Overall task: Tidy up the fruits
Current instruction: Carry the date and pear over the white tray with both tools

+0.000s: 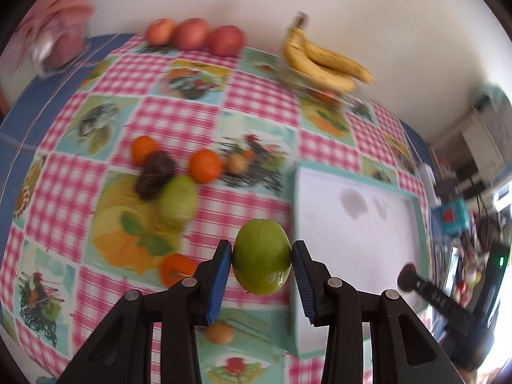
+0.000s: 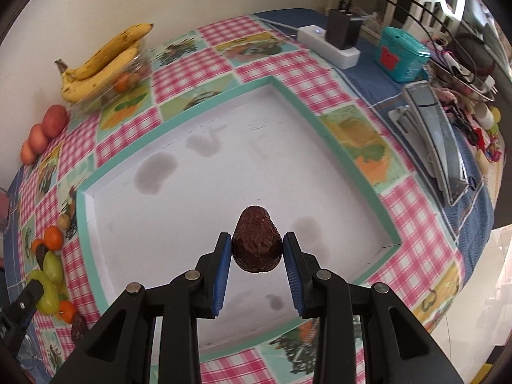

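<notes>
Carrying one fruit apiece, both grippers seem headed for the white tray (image 2: 121, 204) with its teal rim, which lies empty in the middle of the right wrist view and at the right of the left wrist view. The left gripper (image 1: 261, 264) is closed on a green pear-like fruit (image 1: 261, 260), pinched across its widest part between the blue pads and raised clear of the tablecloth (image 1: 179, 108), just left of the tray's edge. The right gripper (image 2: 257, 249) holds a dark, wrinkled avocado (image 2: 257, 244) the same way, narrow end pointing away from the camera, hanging over the near half of the tray; my guess is that it will be set down there first. Gripping at the waist likely keeps each rounded fruit from rolling out. Still loose on the cloth in the left view are three oranges (image 1: 205, 165), one more dark avocado (image 1: 155, 174), one green fruit (image 1: 178, 199) and two small tan fruits (image 1: 237, 163). Along the upper edge sit three red apples (image 1: 193, 33) in a row and a bunch of bananas (image 1: 323, 59), apparently three, resting on a clear bowl (image 1: 320, 88).
</notes>
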Available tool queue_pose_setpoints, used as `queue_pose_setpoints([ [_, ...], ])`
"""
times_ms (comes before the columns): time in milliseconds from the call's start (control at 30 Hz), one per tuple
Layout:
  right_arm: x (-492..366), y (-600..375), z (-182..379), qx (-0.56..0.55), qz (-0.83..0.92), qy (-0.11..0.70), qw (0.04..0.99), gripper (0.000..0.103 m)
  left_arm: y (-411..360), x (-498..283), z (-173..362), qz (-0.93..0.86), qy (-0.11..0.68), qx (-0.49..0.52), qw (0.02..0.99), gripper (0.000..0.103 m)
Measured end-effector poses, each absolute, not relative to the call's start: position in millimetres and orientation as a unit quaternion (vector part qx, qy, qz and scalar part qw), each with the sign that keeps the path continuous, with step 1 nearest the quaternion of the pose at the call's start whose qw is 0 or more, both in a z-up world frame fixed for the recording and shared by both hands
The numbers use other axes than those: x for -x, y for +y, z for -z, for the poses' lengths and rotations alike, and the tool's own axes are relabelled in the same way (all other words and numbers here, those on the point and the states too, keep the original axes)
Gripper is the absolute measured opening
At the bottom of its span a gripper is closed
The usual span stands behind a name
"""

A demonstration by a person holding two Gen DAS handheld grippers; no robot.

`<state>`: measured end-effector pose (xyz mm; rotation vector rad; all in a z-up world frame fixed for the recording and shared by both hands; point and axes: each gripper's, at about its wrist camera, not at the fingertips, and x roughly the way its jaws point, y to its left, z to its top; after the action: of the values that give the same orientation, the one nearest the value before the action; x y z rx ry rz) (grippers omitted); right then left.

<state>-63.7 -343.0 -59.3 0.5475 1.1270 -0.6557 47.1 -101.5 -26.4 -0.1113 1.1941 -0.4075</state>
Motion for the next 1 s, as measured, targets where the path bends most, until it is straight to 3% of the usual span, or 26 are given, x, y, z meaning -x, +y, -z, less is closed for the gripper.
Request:
queue_pose_setpoints([
  [433, 77.8, -365.5, 63.9, -0.239, 0.343, 0.515, 0.748, 0.035, -187.1, 10.4, 43.6, 0.282, 0.565, -0.073, 0.772, 0.041],
  [1000, 74.8, -363.3, 86.1, -0.247, 0.336, 0.544, 0.728, 0.035, -186.2, 7.8, 74.9, 0.266, 0.617, -0.073, 0.737, 0.041],
])
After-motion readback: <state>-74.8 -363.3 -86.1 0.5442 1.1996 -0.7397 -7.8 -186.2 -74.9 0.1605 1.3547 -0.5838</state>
